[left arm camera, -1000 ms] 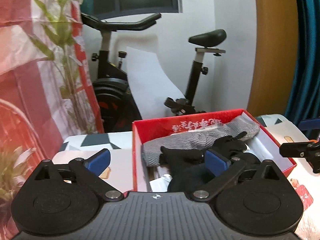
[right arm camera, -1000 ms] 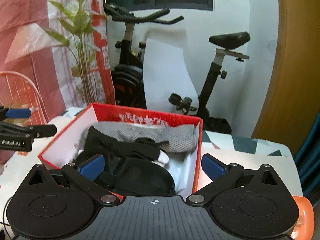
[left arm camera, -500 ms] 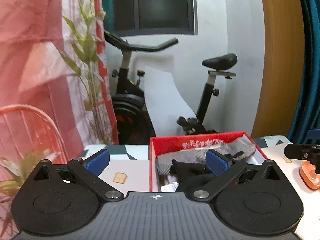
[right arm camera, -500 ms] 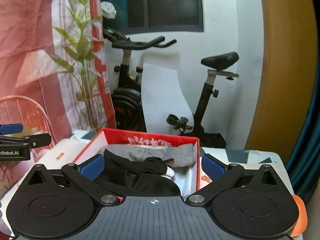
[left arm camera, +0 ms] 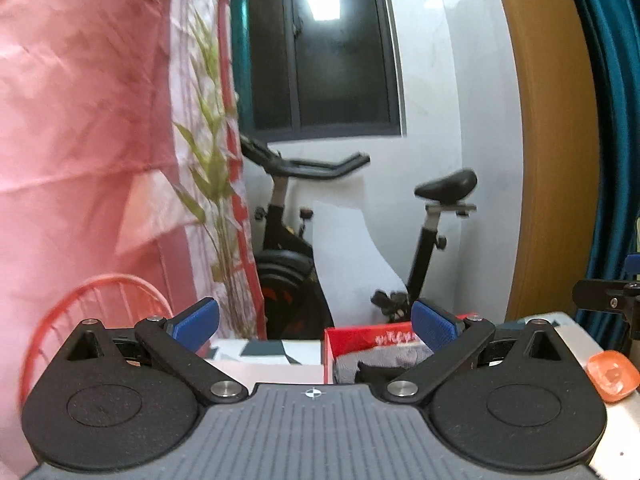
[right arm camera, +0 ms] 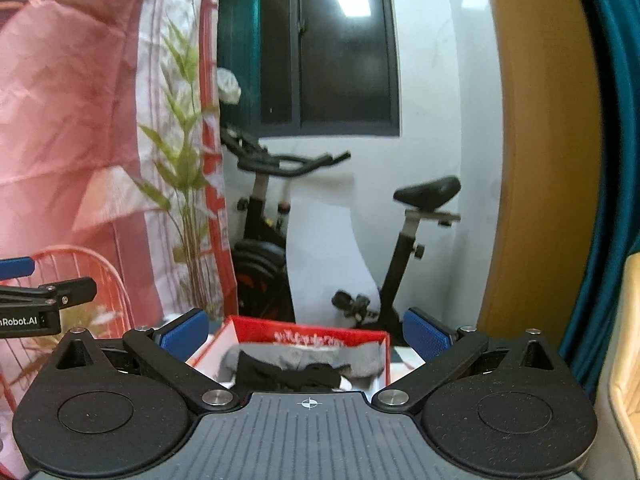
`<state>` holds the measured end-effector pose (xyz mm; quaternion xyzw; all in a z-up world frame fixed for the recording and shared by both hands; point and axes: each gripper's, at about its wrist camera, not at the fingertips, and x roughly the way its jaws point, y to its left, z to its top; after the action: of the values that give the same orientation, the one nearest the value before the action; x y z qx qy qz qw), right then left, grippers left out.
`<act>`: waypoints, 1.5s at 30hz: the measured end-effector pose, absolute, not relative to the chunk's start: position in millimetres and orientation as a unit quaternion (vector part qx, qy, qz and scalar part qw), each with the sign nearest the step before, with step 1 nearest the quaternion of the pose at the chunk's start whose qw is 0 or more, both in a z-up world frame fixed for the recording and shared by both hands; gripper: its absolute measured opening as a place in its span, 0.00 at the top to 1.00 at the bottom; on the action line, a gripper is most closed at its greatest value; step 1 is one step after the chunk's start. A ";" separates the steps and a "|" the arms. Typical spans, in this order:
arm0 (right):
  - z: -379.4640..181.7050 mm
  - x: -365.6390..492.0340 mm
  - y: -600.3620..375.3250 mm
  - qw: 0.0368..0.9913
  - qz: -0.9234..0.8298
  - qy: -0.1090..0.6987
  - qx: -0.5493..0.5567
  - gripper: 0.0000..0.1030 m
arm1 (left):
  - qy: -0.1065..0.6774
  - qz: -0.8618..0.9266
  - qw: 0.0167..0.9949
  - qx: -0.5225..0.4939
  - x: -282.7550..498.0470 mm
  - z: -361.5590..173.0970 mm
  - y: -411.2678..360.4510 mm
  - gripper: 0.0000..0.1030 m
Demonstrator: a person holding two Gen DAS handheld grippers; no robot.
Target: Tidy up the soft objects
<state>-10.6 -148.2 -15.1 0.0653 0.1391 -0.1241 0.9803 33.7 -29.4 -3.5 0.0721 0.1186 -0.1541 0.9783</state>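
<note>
Grey cloth (right arm camera: 304,356) crosswise in red box (right arm camera: 308,334).

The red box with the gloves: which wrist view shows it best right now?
The right wrist view: the red box sits centred between the open fingers, black glove and grey glove visible inside. The left wrist view shows only a sliver, partly behind the fingertip.

Centre: exercise bike (left arm camera: 360,248) under dark window (left arm camera: 332,48)
Left: pink curtain (left arm camera: 88,140), plant (right arm camera: 180,184)
Lower right: orange object (left arm camera: 611,376), perhaps a lid
</note>
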 end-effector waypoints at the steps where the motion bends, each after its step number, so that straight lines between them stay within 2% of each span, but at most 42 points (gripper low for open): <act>1: -9.7 -17.4 -145.3 0.981 -0.124 0.133 0.066 0.00 | 0.110 -0.150 0.980 0.069 25.1 1.3 -26.0 0.00; 12: 24.4 -65.2 -130.7 0.984 -0.132 0.096 0.069 0.00 | 0.079 -0.146 0.984 0.064 -22.5 28.8 -13.8 0.00; 45: 9.6 -62.1 -136.7 0.979 -0.155 0.118 0.067 0.00 | 0.094 -0.141 0.984 0.059 -15.9 21.7 -7.0 0.00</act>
<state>-62.1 -136.7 9.6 0.0666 0.1175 -0.1554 0.9786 -15.9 -7.0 21.7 0.0590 0.0940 -0.1406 0.9838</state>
